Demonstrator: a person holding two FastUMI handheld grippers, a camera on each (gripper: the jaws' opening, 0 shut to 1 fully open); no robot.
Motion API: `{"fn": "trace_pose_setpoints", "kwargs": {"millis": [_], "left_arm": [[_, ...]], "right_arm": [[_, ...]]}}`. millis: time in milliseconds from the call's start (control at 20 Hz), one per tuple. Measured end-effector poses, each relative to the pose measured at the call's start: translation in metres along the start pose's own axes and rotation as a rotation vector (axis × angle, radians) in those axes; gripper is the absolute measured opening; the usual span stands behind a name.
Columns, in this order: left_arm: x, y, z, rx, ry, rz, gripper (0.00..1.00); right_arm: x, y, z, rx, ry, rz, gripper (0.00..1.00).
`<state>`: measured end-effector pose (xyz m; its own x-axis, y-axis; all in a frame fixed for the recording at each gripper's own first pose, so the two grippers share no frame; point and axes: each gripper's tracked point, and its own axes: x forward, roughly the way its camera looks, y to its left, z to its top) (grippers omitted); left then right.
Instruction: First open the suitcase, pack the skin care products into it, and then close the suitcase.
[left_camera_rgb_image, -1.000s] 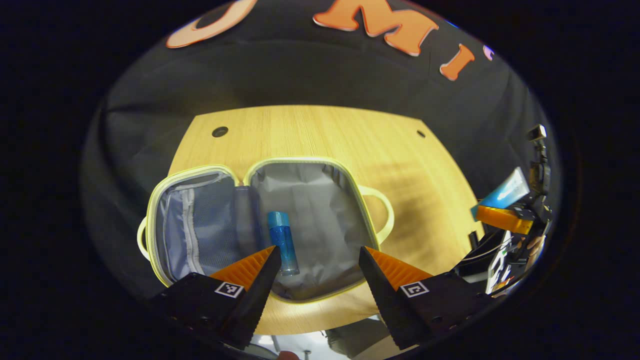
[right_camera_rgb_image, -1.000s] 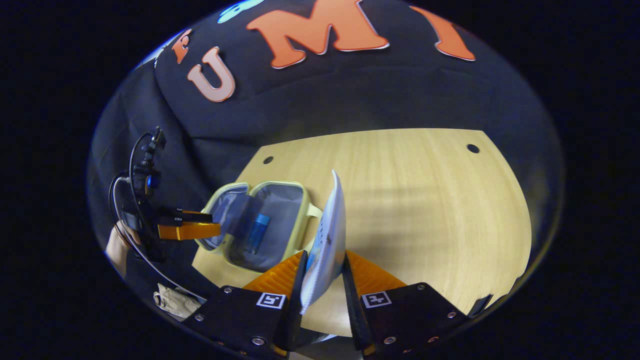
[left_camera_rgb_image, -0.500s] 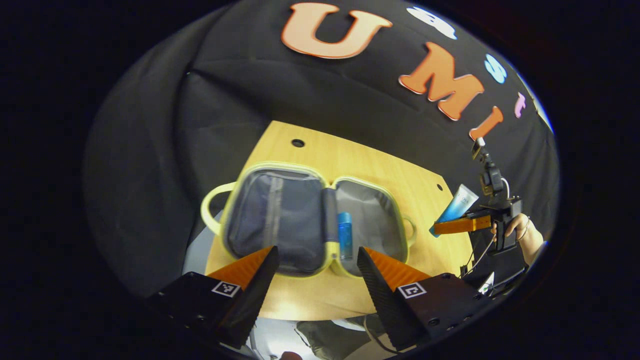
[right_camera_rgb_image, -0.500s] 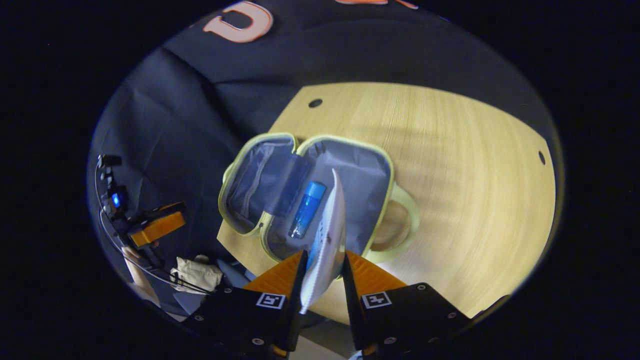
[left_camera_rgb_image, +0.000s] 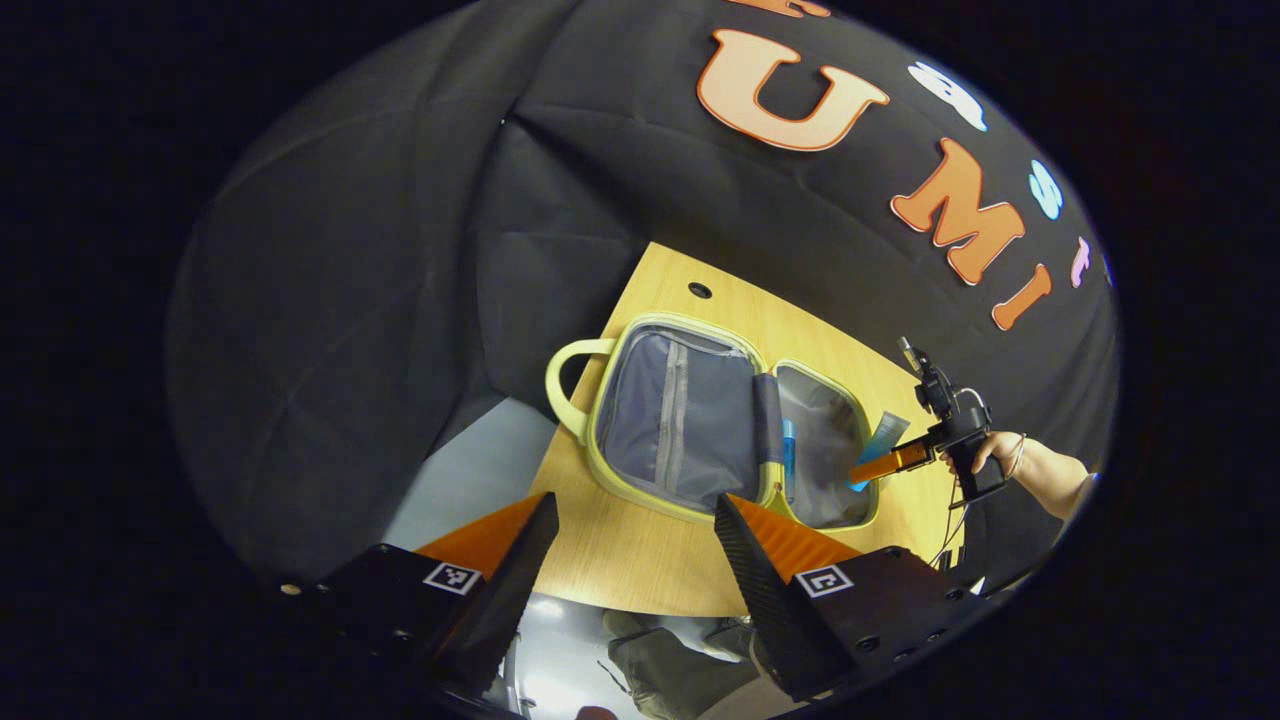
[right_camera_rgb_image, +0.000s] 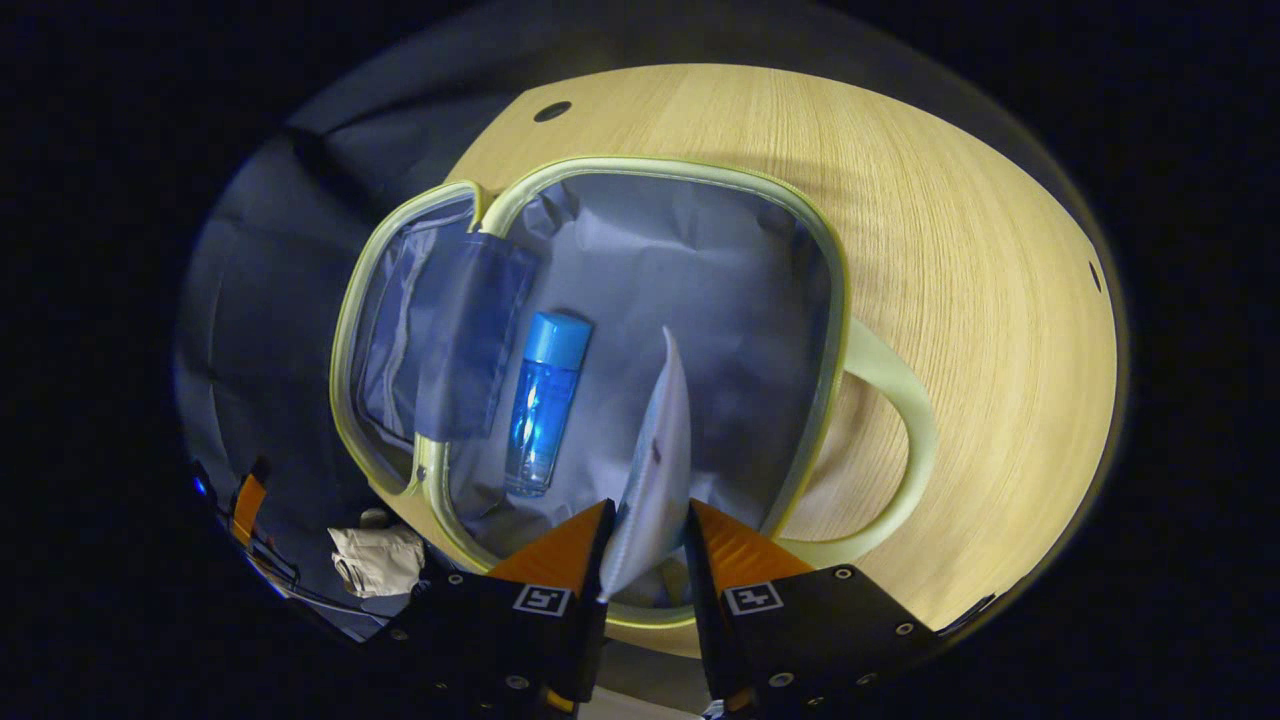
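Note:
The pale green suitcase (right_camera_rgb_image: 845, 300) lies open on the wooden table, its grey lining showing. A blue bottle (right_camera_rgb_image: 543, 400) lies inside its right half near the hinge. My right gripper (right_camera_rgb_image: 645, 535) is shut on a white and blue tube (right_camera_rgb_image: 655, 460), held edge-on just over the lining of that same half. In the left gripper view the suitcase (left_camera_rgb_image: 600, 470) sits farther off, the right gripper (left_camera_rgb_image: 880, 465) reaches into it with the tube (left_camera_rgb_image: 882, 435), and the blue bottle (left_camera_rgb_image: 788, 460) lies by the hinge. My left gripper (left_camera_rgb_image: 635, 540) hangs open over the table's near edge, holding nothing.
The wooden table (right_camera_rgb_image: 960, 200) has small round holes near its far corners. A handle (right_camera_rgb_image: 900, 400) sticks out from the suitcase's right side and another handle (left_camera_rgb_image: 565, 385) from its left. A hand (left_camera_rgb_image: 1000, 455) holds the right gripper. Floor and crumpled cloth (right_camera_rgb_image: 380, 560) lie below the table edge.
My right gripper has moved down and forward with the tube, from beside the suitcase to inside its right half. My left gripper has pulled back and left, away from the suitcase.

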<state>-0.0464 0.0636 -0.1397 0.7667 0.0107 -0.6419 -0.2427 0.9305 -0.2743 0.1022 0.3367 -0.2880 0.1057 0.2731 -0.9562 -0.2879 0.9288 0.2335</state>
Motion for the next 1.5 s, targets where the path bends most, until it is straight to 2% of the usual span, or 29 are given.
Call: {"fn": "trace_pose_setpoints", "kwargs": {"millis": [50,100,150,200,250,300,350,450,500,550,700,800,950,1200,1350,1500], "left_arm": [[0.001,0.004,-0.003,-0.013,0.006,0.005,0.98],[0.001,0.008,-0.006,-0.024,0.014,0.004,0.98],[0.003,0.01,-0.008,-0.034,0.017,0.005,0.98],[0.005,0.013,-0.009,-0.044,0.022,0.004,0.98],[0.007,0.017,-0.012,-0.05,0.026,0.007,0.98],[0.01,0.021,-0.014,-0.053,0.031,0.011,0.98],[0.013,0.023,-0.015,-0.054,0.033,0.016,0.98],[0.023,0.028,-0.017,-0.068,0.037,0.019,0.98],[0.029,0.029,-0.016,-0.081,0.035,0.014,0.98],[0.034,0.029,-0.016,-0.096,0.035,0.011,0.98],[0.055,0.042,-0.002,-0.142,0.0,0.024,0.98],[0.072,0.048,0.011,-0.184,-0.022,0.009,0.98],[0.104,0.061,0.028,-0.236,-0.029,-0.009,0.98],[0.161,0.078,0.05,-0.316,-0.027,-0.019,0.98],[0.187,0.091,0.055,-0.378,-0.04,-0.014,0.98],[0.214,0.106,0.051,-0.399,-0.011,0.013,0.98]], "right_arm": [[0.004,-0.002,-0.001,0.008,0.017,-0.016,0.36],[0.007,-0.005,-0.001,0.015,0.022,-0.034,0.42],[0.011,-0.007,-0.001,0.023,0.027,-0.044,0.42],[0.013,-0.007,-0.002,0.041,0.03,-0.041,0.42],[0.013,-0.003,-0.001,0.063,0.029,-0.029,0.48],[0.009,-0.003,-0.002,0.073,0.023,-0.021,0.46],[0.007,0.002,0.0,0.074,0.013,-0.002,0.48],[-0.002,0.012,0.003,0.063,-0.019,0.024,0.68],[-0.01,0.016,0.002,0.051,-0.044,0.036,0.84],[-0.017,0.016,0.001,0.042,-0.067,0.041,0.94],[-0.039,0.016,0.004,0.007,-0.157,0.05,0.96],[-0.052,0.015,0.01,-0.016,-0.257,0.048,0.96],[-0.071,0.021,0.003,-0.024,-0.332,0.079,0.96],[-0.085,0.026,-0.018,0.07,-0.38,0.16,0.96],[-0.09,0.008,-0.032,0.087,-0.391,0.136,0.96],[-0.097,-0.001,-0.045,0.111,-0.402,0.146,0.96]]}}
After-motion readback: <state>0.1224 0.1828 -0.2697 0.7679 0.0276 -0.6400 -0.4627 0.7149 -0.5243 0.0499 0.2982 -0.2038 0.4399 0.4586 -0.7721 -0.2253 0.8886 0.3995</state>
